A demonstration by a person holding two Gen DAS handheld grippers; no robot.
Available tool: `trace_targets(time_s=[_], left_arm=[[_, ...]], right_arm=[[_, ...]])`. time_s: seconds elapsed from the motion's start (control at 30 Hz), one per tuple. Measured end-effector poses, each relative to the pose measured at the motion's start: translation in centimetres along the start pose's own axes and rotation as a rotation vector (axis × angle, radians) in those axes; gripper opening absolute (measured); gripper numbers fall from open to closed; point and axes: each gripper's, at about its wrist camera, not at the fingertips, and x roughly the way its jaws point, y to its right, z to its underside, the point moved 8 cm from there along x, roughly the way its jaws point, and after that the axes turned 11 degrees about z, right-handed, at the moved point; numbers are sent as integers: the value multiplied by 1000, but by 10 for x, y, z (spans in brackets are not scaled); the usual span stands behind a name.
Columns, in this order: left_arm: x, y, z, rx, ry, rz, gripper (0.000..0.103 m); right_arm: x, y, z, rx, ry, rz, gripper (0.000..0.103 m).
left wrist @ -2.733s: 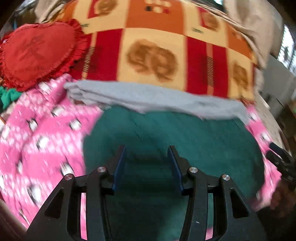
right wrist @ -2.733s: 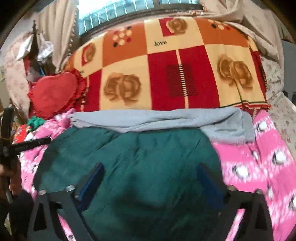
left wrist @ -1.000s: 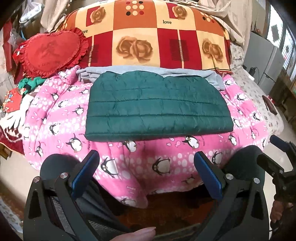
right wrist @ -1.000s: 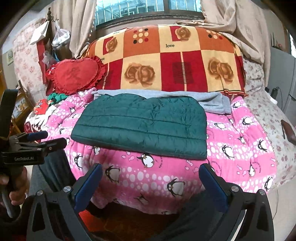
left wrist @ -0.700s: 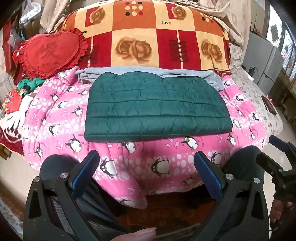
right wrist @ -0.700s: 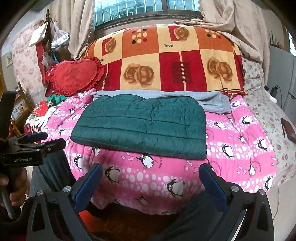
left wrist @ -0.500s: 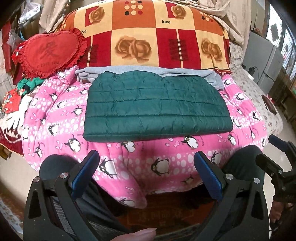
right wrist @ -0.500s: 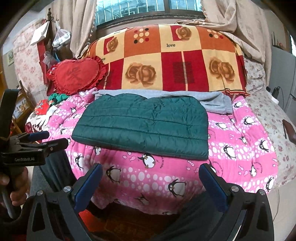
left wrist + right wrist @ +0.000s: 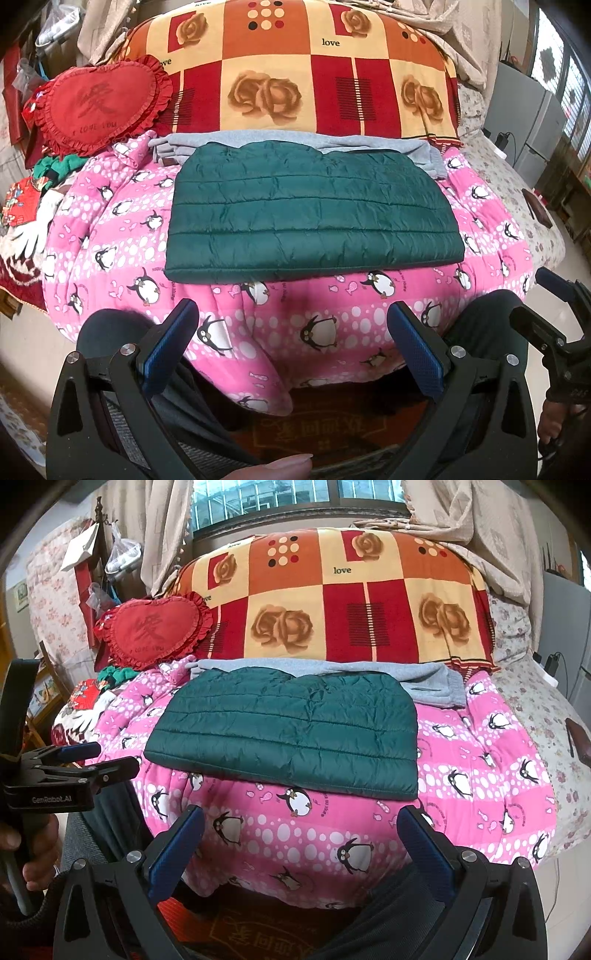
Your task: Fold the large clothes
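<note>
Green jacket (image 9: 310, 210): we've got it folded flat on the pink penguin quilt (image 9: 110, 254), middle of the bed.
Grey garment (image 9: 369, 142): lying just behind it, partly under its far edge.
Red heart cushion (image 9: 94, 105): back left, leaning on the rose-pattern blanket (image 9: 314, 74).
Left gripper (image 9: 291, 345): jaws spread wide, empty, off the bed's near edge.
Right gripper (image 9: 301, 843): also spread wide, empty.
In the way: our dark-trousered knees (image 9: 110, 332) sit between grippers and quilt.

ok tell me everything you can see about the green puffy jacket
The green jacket is dark teal, quilted in horizontal channels, slightly shiny like padded nylon. It lies flat, folded into a neat wide rectangle on the pink penguin quilt. Its far edge overlaps a grey garment. Neither pair of tongs touches it.
</note>
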Motion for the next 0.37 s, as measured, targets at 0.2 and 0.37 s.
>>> trace_targets(time_s=[0.2, 0.37], left_arm=[[0, 2, 0, 2, 2, 6, 102], [0, 5, 0, 7, 12, 9, 102]], right_arm=[[0, -1, 0, 2, -1, -1, 103], [0, -3, 1, 5, -4, -4, 103]])
